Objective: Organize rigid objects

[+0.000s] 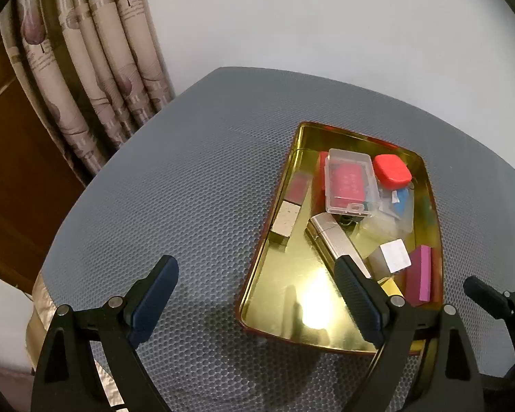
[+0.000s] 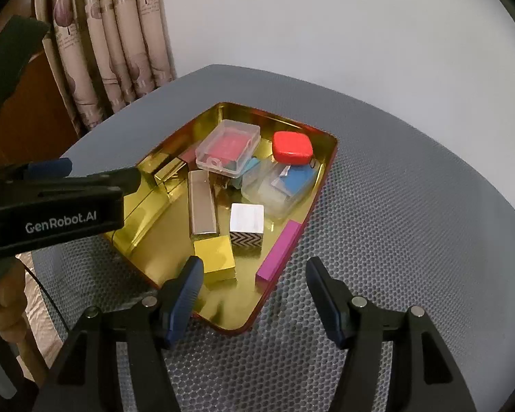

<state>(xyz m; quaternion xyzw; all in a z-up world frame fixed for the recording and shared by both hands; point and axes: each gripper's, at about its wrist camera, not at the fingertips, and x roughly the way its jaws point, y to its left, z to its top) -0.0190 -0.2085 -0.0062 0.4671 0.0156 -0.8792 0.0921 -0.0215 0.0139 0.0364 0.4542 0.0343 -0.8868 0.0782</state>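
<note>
A gold tin tray (image 1: 281,185) lies on the grey honeycomb mat (image 1: 175,178). In it are a clear case with a red card (image 2: 228,151), a red square box (image 2: 292,147), a silver lighter (image 2: 202,206), a chevron-sided white cube (image 2: 246,228), a yellow block (image 2: 216,257), a magenta bar (image 2: 279,250) and a clear case with a blue piece (image 2: 288,185). My right gripper (image 2: 255,274) stands open over the tray's near corner, its left finger beside the yellow block. My left gripper (image 1: 257,274) is open above the tray's near left edge, holding nothing.
A patterned curtain (image 1: 86,86) hangs behind the mat's far left corner, with brown wood (image 1: 13,178) beside it. A white wall rises behind the mat. A person's hand (image 2: 3,316) shows at the lower left of the right wrist view. Bare mat surrounds the tray.
</note>
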